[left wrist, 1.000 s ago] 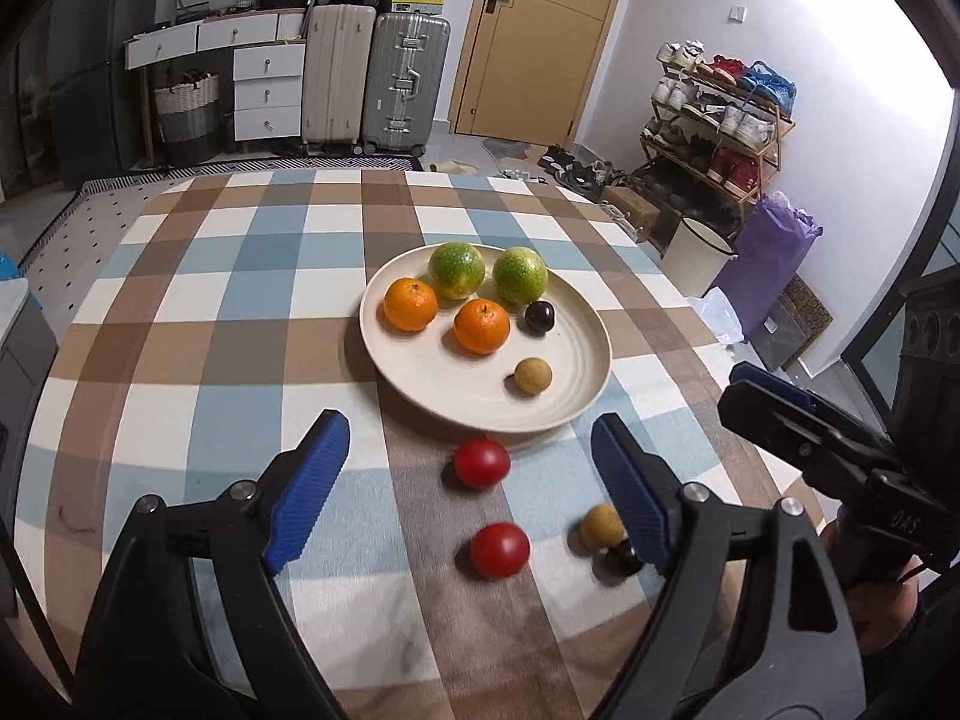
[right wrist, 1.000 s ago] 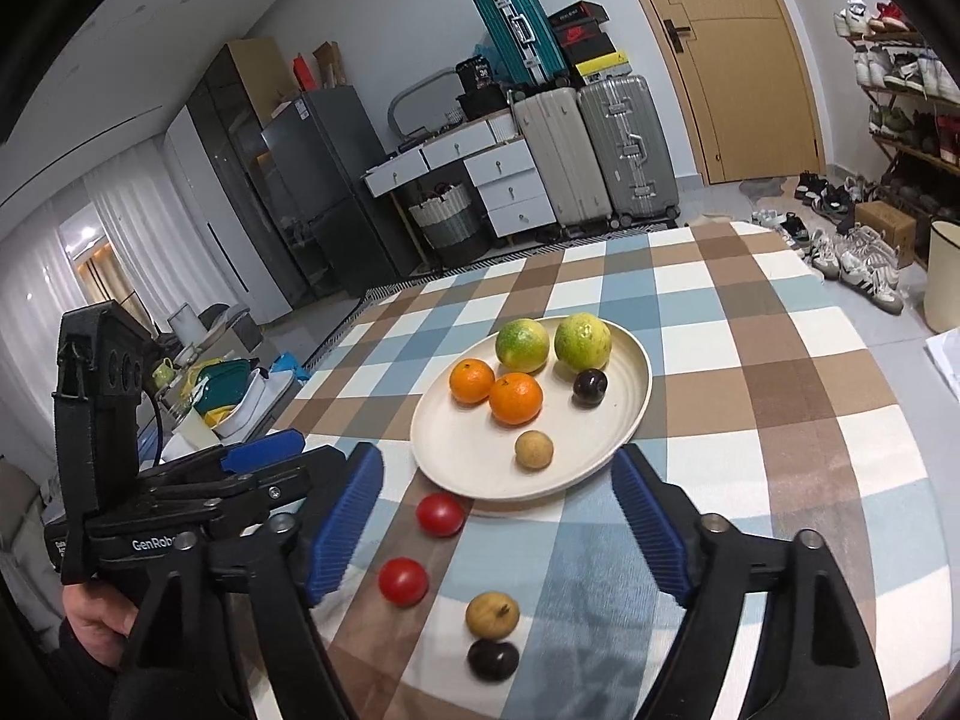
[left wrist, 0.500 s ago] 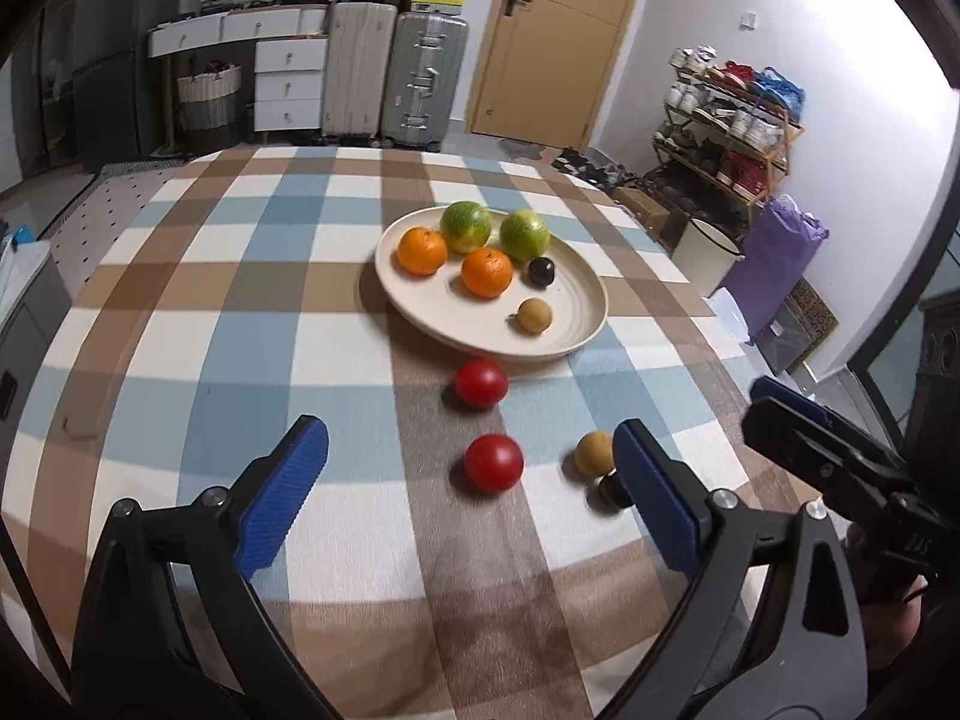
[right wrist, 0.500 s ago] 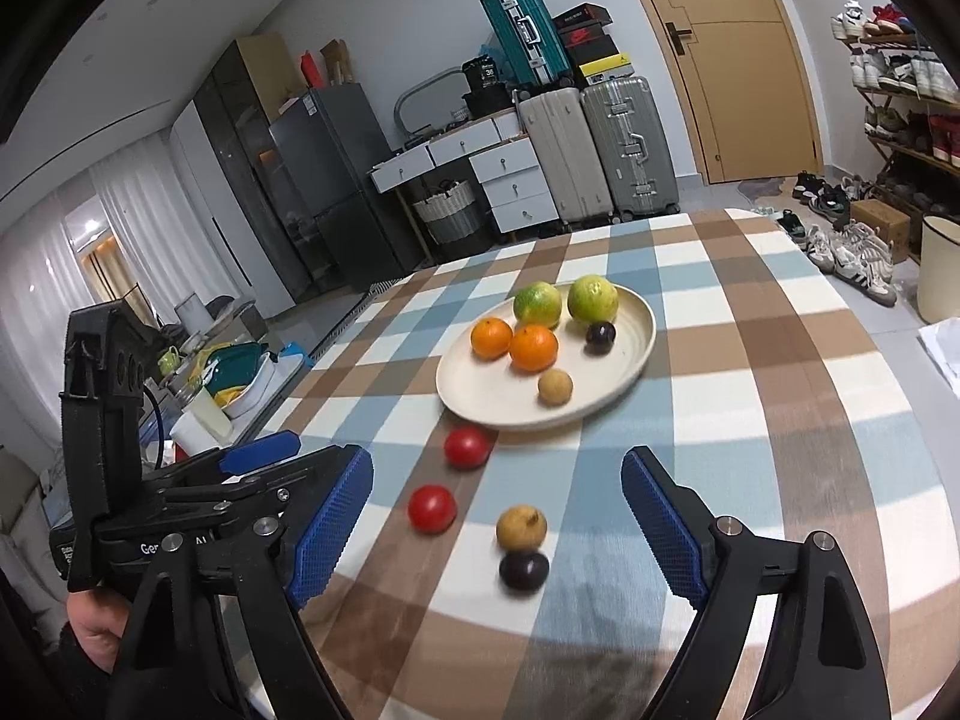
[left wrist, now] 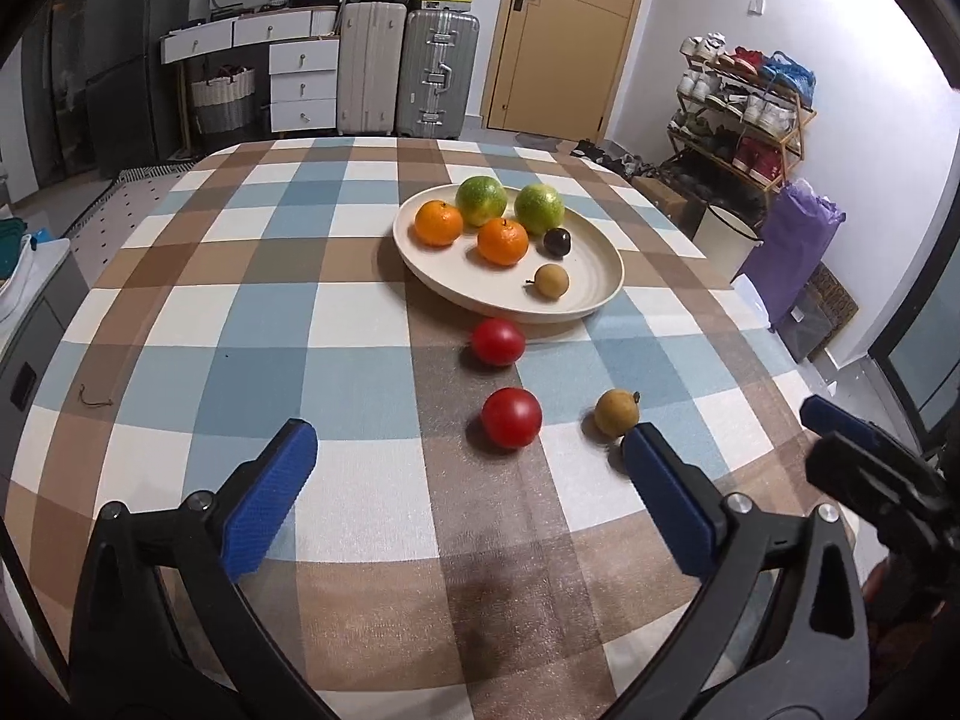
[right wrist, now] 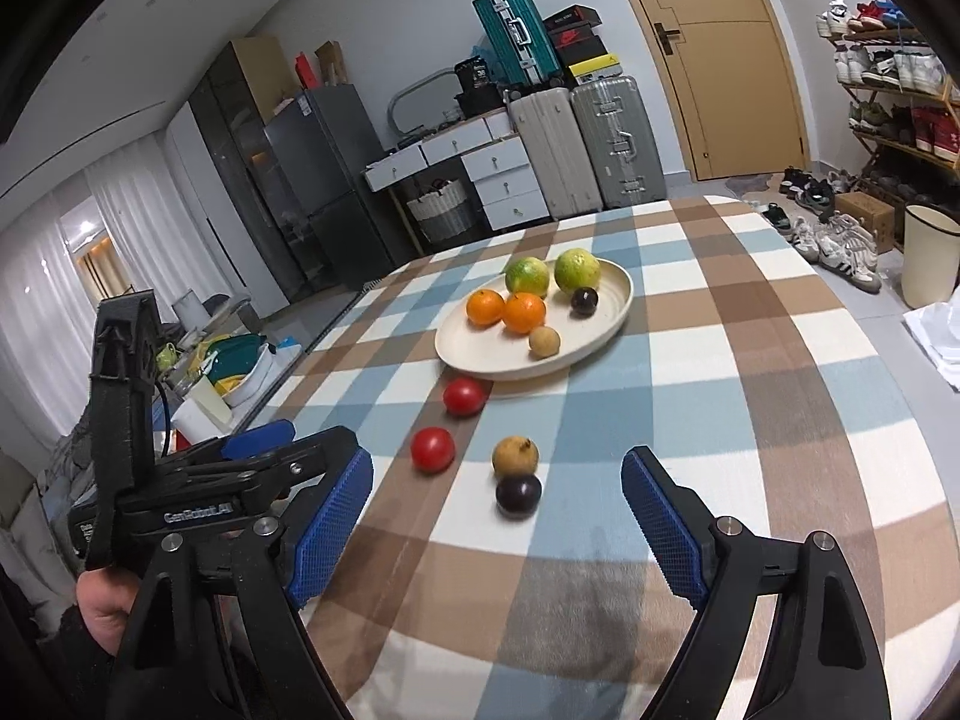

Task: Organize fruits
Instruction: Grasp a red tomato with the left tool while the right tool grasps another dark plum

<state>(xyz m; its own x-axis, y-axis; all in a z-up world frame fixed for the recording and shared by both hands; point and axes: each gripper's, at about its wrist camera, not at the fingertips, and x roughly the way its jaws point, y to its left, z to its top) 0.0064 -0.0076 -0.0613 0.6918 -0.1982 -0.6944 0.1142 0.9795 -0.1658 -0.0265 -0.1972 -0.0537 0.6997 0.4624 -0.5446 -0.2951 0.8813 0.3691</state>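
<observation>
Dark plum (right wrist: pixel 518 495) lies ahead between right gripper's (right wrist: pixel 497 516) spread jaws.

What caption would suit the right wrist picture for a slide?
Open right gripper hovers over a checked tablecloth, facing two tomatoes, a longan and a dark plum before the plate.

You have a table (left wrist: pixel 240 312) under a checked cloth in blue, brown and white. A cream plate (left wrist: pixel 591 300) sits on it past the middle. On the cloth just in front of the plate lies a red tomato (left wrist: pixel 497 342); a second tomato (left wrist: pixel 511 426) lies nearer you. Right of that one is a tan fruit (left wrist: pixel 616 413), with a dark plum (right wrist: pixel 518 495) touching it on the near side.
</observation>
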